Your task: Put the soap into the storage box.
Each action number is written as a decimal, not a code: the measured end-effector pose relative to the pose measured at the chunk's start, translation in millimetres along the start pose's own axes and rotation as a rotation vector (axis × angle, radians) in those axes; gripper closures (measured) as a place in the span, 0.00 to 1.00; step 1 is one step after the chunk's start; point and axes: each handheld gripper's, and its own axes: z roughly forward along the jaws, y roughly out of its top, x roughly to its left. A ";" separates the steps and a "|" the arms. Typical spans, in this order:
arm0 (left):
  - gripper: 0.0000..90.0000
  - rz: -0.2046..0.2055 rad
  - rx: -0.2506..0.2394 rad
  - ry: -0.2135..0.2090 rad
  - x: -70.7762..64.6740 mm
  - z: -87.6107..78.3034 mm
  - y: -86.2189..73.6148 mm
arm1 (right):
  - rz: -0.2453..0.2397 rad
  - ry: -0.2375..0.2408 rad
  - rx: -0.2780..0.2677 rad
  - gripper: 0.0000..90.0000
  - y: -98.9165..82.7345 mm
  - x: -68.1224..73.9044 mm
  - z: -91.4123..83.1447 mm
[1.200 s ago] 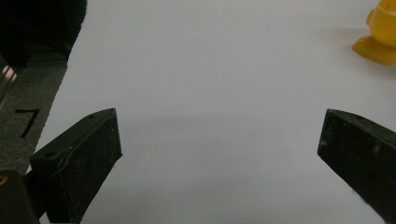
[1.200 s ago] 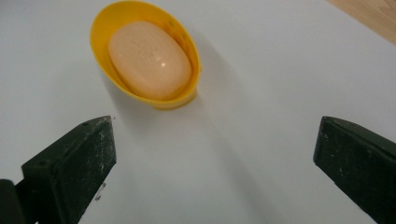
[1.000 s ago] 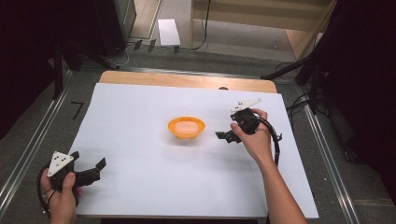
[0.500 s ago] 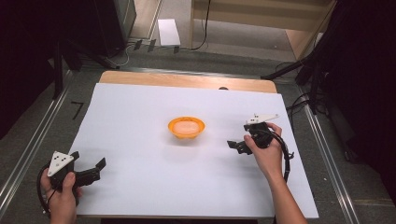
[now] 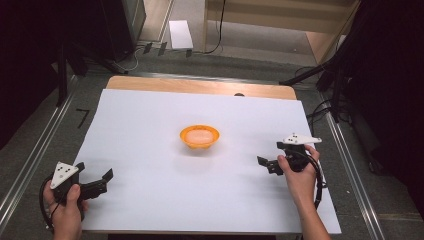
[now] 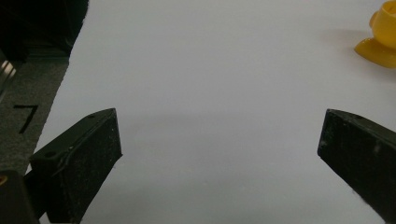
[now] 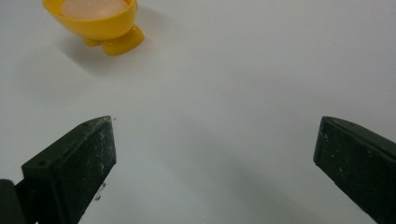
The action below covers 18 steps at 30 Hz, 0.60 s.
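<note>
**Both tongs open, bowl between and beyond them**

Tongs on the right — the right gripper [image 5: 270, 165] — hover near the right edge of the white table [image 5: 150, 125] with jaws spread wide and nothing between them. In the right gripper view the orange bowl [image 7: 95, 21] lies ahead and off to the upper left, well apart from the jaws. The left gripper [image 5: 95, 184] sits low at the near left corner, likewise released and empty; in its own view the bowl [image 6: 380, 35] is just a sliver at the far upper right.

Seen from the high view, the bowl [image 5: 199, 136] stands upright near the middle of the table, farther from the person than either gripper. The right gripper looks the nearer of the two — any reach would run forward and inward. The bowl is round, so it has no long axis to line up with.

It looks like smooth, glossy plastic, with a thin rim, a small foot beneath and something pale inside. The tabletop is matte and plain white; the jaws are black, flat-faced and lightly scuffed.
</note>
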 end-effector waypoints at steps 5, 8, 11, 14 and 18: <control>0.00 -0.001 0.006 0.005 0.0 0.1 0.2 | 0.028 -0.017 -0.015 0.00 -13.4 -3.8 -9.7; 0.00 -0.004 0.007 0.005 0.1 0.5 0.3 | 0.046 -0.029 -0.027 0.00 -22.8 -4.4 -14.8; 0.00 -0.006 0.005 0.004 0.1 0.6 0.2 | 0.057 -0.043 -0.033 0.00 -31.0 -4.5 -18.2; 0.00 -0.006 0.005 0.005 0.2 0.4 0.2 | 0.072 -0.052 -0.045 0.00 -40.8 -4.7 -21.8; 0.00 -0.007 0.007 0.008 0.0 0.6 0.3 | 0.092 -0.068 -0.060 0.00 -52.7 -4.0 -27.1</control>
